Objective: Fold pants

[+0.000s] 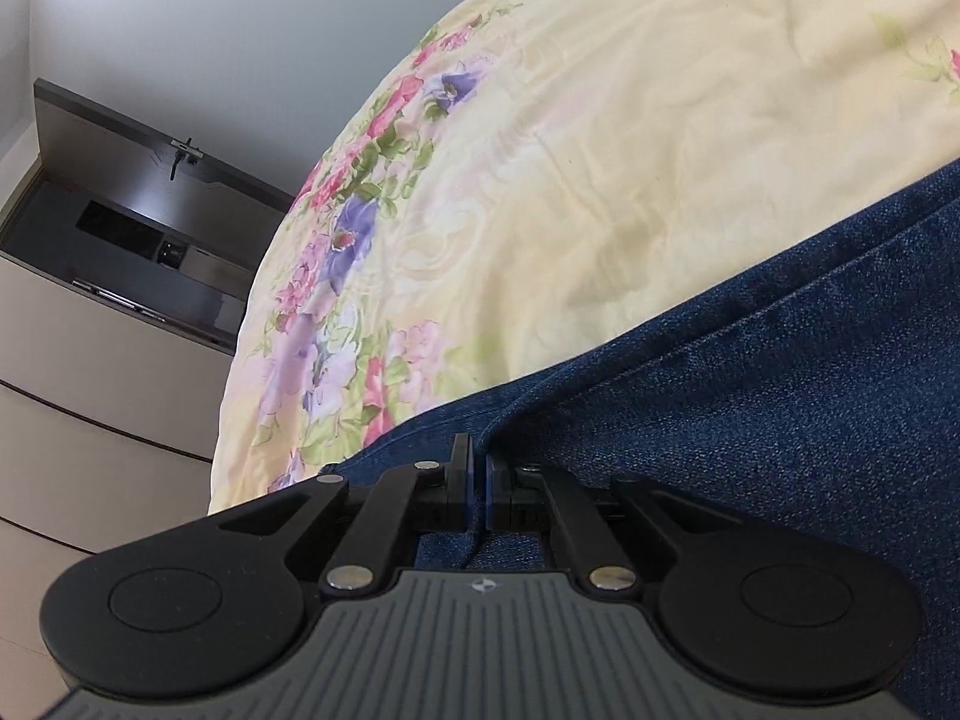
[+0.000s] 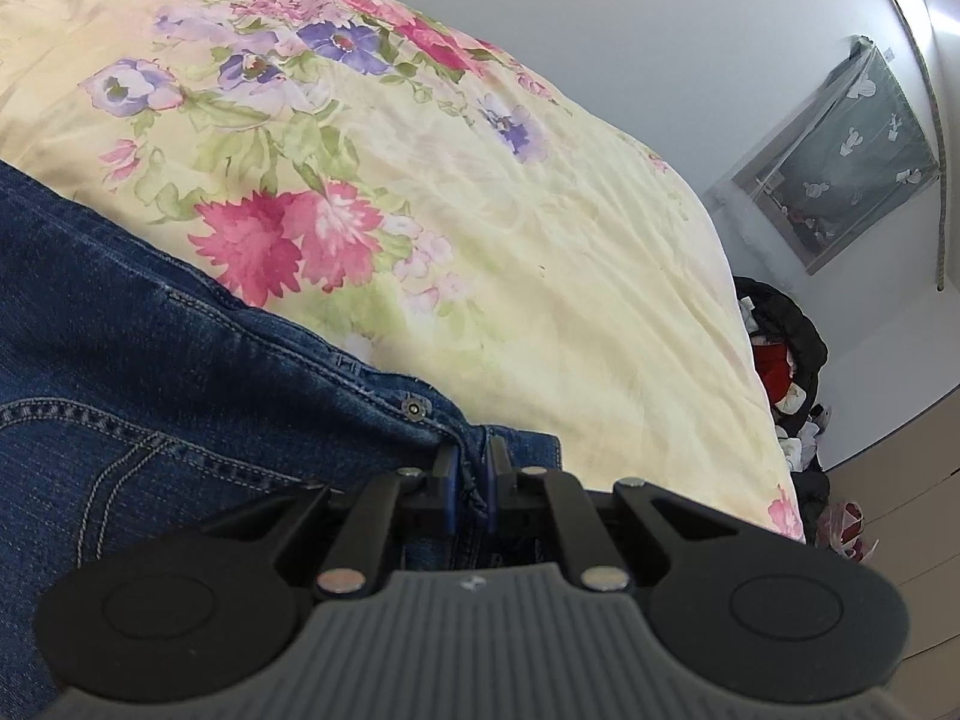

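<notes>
The blue denim pants [image 2: 150,372] lie on the bed's yellow floral bedspread [image 2: 540,276], which serves as the landmark: the cloth covers its near part in both wrist views. The left tool [image 1: 478,480] is pinched tight on a fold of the pants' edge just above the bedspread. The right tool [image 2: 471,480] is likewise clamped on the stitched waistband, beside a metal rivet [image 2: 414,407], near the bedspread's right-hand edge.

Under me spreads a pale yellow floral bedspread [image 2: 540,276]; dark heaped clothes [image 2: 786,372] lie beside it, white drawers [image 1: 90,390] opposite.
</notes>
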Demonstrator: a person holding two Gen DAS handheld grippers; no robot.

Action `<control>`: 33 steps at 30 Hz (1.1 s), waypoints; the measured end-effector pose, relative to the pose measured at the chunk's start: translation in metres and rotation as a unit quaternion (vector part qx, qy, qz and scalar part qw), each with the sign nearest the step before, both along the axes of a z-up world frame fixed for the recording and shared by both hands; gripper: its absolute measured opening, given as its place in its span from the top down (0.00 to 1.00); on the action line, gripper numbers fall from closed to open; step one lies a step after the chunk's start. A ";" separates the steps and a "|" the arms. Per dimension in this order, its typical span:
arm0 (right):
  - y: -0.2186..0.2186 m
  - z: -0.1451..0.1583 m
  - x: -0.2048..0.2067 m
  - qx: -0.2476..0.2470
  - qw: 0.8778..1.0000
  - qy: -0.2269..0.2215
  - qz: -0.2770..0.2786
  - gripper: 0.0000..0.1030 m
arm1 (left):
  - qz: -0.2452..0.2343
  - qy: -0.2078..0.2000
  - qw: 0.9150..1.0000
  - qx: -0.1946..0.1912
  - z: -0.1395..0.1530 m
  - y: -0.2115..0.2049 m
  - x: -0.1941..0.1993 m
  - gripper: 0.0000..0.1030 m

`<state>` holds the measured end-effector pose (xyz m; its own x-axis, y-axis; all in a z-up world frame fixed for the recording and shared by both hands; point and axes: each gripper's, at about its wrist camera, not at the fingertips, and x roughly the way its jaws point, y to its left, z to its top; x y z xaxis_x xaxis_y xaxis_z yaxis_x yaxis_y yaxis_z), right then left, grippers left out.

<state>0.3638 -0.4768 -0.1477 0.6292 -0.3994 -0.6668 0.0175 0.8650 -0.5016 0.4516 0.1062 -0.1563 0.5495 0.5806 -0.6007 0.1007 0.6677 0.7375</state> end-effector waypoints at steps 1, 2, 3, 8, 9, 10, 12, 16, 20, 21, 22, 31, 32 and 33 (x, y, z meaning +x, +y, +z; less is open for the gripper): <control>0.001 0.002 -0.001 -0.003 1.000 -0.010 -0.001 0.98 | 0.000 -0.003 1.000 0.001 0.000 0.000 -0.001 0.97; 0.003 0.004 -0.001 -0.005 1.000 -0.019 -0.002 0.98 | 0.002 -0.008 1.000 -0.001 0.002 0.000 -0.002 0.97; 0.005 0.008 -0.002 -0.009 1.000 -0.030 -0.001 0.98 | 0.005 -0.015 1.000 -0.005 0.007 0.001 -0.003 0.97; 0.009 0.018 0.008 -0.013 0.999 -0.042 0.005 0.98 | 0.025 -0.040 0.999 -0.013 0.025 0.010 -0.002 0.97; 0.011 0.016 0.012 -0.018 0.999 -0.040 0.006 0.98 | 0.027 -0.039 0.999 -0.015 0.026 0.010 0.000 0.97; 0.012 0.012 0.016 -0.022 0.999 -0.035 0.004 0.98 | 0.024 -0.032 0.999 -0.012 0.024 0.009 0.001 0.97; 0.013 0.003 0.023 -0.021 0.999 -0.024 -0.004 0.98 | 0.016 -0.022 1.000 -0.001 0.020 0.007 0.001 0.97; 0.011 0.000 0.021 -0.008 1.000 -0.023 -0.013 0.95 | 0.015 -0.021 0.999 -0.031 0.029 0.017 -0.002 0.78; 0.017 0.016 0.007 -0.018 0.998 -0.049 -0.018 0.39 | 0.018 -0.026 0.997 -0.077 0.055 0.037 -0.011 0.48; 0.020 0.021 0.002 -0.017 0.998 -0.053 -0.019 0.39 | 0.018 -0.023 0.996 -0.084 0.061 0.042 -0.014 0.46; 0.024 0.026 -0.002 -0.017 0.998 -0.057 -0.019 0.39 | 0.023 -0.020 0.996 -0.081 0.066 0.048 -0.016 0.46; 0.105 0.042 -0.057 0.058 0.995 -0.056 0.059 0.38 | 0.099 -0.056 0.990 -0.086 0.102 0.130 -0.065 0.45; 0.115 0.040 -0.063 0.063 0.994 -0.051 0.068 0.38 | 0.111 -0.065 0.988 -0.084 0.103 0.140 -0.069 0.45; 0.124 0.038 -0.067 0.067 0.994 -0.045 0.078 0.38 | 0.117 -0.070 0.985 -0.102 0.106 0.151 -0.076 0.49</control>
